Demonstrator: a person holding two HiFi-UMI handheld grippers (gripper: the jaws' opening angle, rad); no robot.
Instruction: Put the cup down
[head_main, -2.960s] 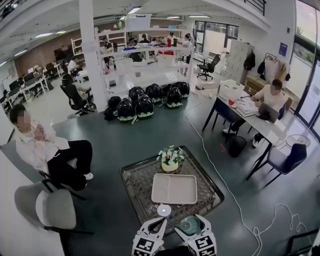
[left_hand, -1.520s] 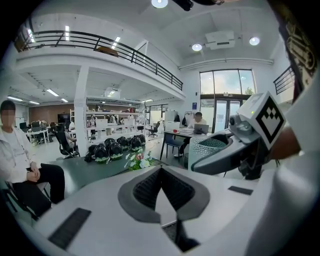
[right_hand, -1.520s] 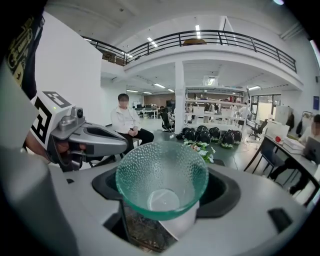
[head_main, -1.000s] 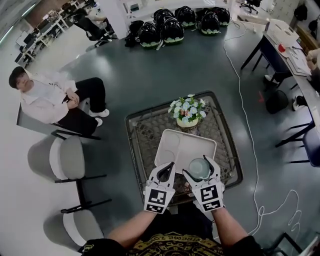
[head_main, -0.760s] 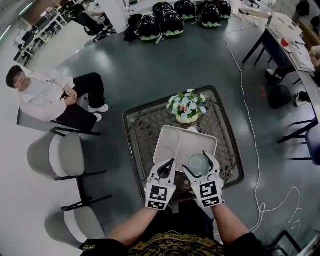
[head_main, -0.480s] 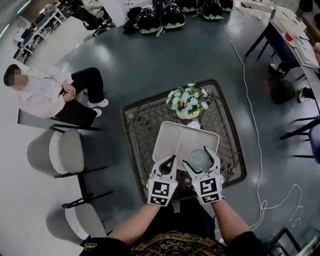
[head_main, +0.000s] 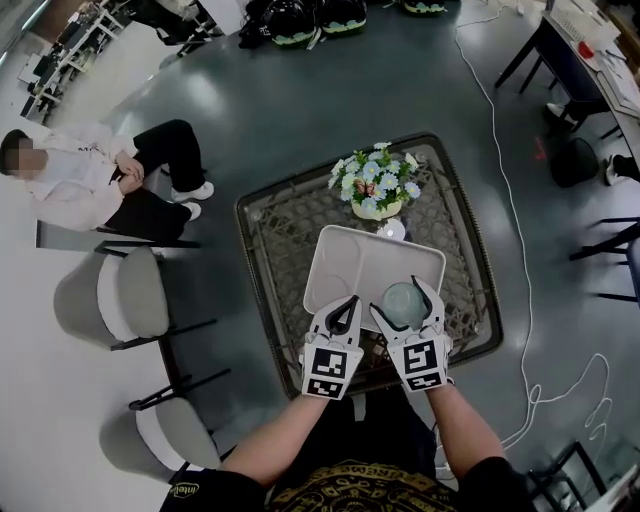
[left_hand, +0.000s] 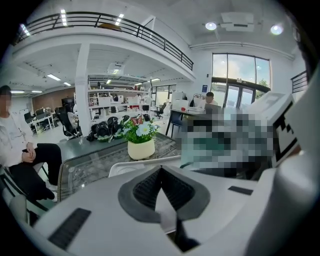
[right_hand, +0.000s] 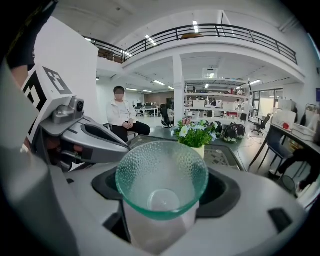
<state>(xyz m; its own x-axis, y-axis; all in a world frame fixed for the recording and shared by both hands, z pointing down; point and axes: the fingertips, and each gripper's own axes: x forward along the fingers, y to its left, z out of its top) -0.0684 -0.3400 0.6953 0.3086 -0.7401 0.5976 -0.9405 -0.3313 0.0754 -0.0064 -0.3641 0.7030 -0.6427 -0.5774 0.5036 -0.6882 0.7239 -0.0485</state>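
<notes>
Cup (right_hand: 162, 176) between jaws of right tool (head_main: 404, 300)

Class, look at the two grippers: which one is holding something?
The right gripper: it is shut on the green glass cup, whereas the left gripper is shut on nothing.

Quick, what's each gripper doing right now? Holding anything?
Left gripper: closed, empty.
Right gripper: closed on the cup.

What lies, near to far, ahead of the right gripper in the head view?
Dimpled green glass cup in its jaws → cream pot of white and blue flowers → row of black helmets.
</notes>
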